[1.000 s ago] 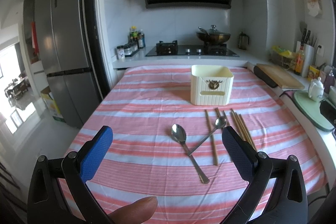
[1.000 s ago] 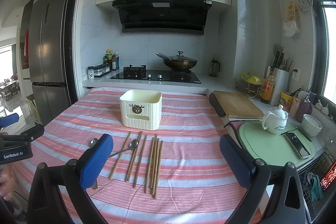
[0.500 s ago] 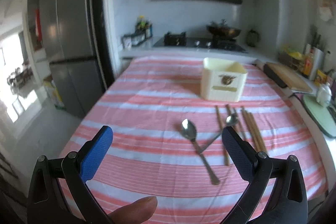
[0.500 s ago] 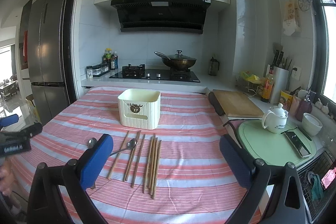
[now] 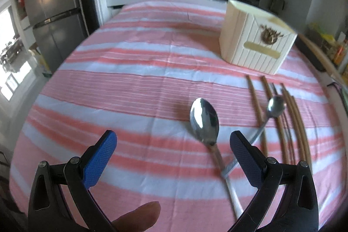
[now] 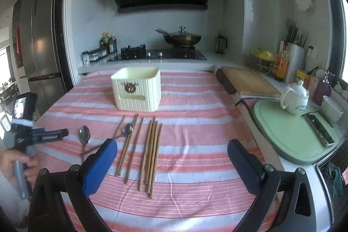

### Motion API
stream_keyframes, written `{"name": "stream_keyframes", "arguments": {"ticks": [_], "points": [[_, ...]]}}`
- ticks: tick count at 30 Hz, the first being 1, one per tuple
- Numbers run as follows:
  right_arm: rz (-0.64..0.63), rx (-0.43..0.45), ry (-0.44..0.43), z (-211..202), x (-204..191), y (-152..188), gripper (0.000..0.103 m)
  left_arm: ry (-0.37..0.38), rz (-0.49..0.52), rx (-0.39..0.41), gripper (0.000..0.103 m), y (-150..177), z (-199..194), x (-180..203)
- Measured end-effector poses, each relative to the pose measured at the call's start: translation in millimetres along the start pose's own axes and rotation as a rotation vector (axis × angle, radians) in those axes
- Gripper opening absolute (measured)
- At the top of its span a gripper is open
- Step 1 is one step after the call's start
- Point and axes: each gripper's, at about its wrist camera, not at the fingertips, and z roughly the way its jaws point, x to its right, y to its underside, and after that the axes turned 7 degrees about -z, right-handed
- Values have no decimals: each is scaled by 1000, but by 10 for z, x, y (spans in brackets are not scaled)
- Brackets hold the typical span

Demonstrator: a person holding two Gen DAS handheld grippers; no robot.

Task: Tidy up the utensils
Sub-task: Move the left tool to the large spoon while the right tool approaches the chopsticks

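- Two steel spoons lie crossed at the handles on the pink-and-white striped counter (image 6: pixel 195 123), in front of the cream ribbed plastic utensil box (image 6: pixel 137 90): the large spoon (image 5: pixel 204 121) to the left, the small spoon (image 5: pixel 276 104) resting among the brown wooden chopsticks (image 6: pixel 152 151).
- Left claw (image 5: pixel 173 149), blue-padded, is spread wide and empty, hovering low just before the large spoon's bowl.
- Right claw (image 6: pixel 171 158) is equally wide and empty, above the chopsticks' near ends.

Left wrist view sits low and close over the large spoon (image 5: pixel 204 119), facing the cream utensil box (image 5: pixel 256 40) upper right. Right wrist view looks from higher and farther back; both share the striped tablecloth (image 6: pixel 195 105).
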Motion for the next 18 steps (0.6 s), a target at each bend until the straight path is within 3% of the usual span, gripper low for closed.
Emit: {"name": "stream_keyframes", "arguments": {"ticks": [5,8,18], "points": [[2,-61,1,386,117,76,103,-48,28,-47,103,22,326,151],[-19,-145,-24,755,151,139,103,-57,36,-68,103,62,419,197],[-85,-376,-128,1890,-64,339,103,-46,76,-103,103,186,439,178]]}}
